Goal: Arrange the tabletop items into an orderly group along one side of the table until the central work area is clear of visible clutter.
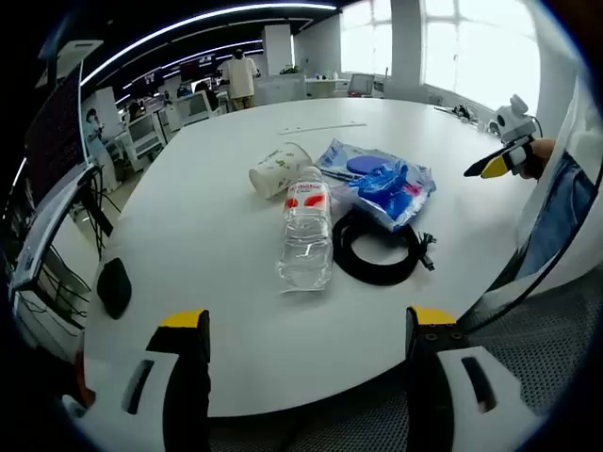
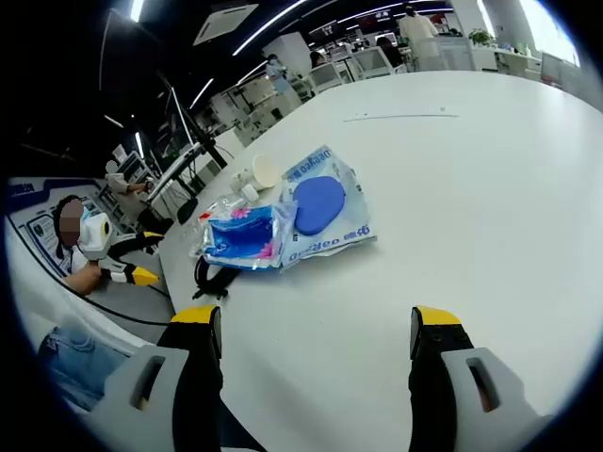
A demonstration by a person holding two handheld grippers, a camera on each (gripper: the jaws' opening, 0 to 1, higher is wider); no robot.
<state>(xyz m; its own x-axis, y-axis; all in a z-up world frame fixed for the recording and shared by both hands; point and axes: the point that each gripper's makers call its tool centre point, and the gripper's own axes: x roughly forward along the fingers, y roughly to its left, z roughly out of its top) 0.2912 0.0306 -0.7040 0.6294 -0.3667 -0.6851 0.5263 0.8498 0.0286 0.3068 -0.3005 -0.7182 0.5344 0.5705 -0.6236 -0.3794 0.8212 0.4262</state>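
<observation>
The left hand-held gripper (image 1: 308, 353) hangs over the near edge of the white round desk (image 1: 207, 226), its 2 yellow-tipped jaws spread wide with nothing between them. The right hand-held gripper (image 2: 318, 350) is likewise wide open and empty above bare desk surface; in the left gripper view it shows at the far right edge (image 1: 504, 162), held in a person's hand. The clutter sits in 1 loose cluster near the middle of the desk. A clear plastic water bottle (image 1: 305, 231) with a red and white label lies on its side, cap pointing away from the left gripper. Just beyond its cap a paper cup (image 1: 279, 169) lies tipped over, mouth toward the left of that view. To the right of the bottle, blue and clear plastic packets (image 1: 382, 182) overlap one another, and a coiled black cable (image 1: 377, 250) lies just beside the bottle, partly under the packets. In the right gripper view the packets (image 2: 301, 218) lie ahead of the jaws with the cable (image 2: 213, 277) at their left. A small black object (image 1: 114, 286) rests well apart near the desk's left edge.
</observation>
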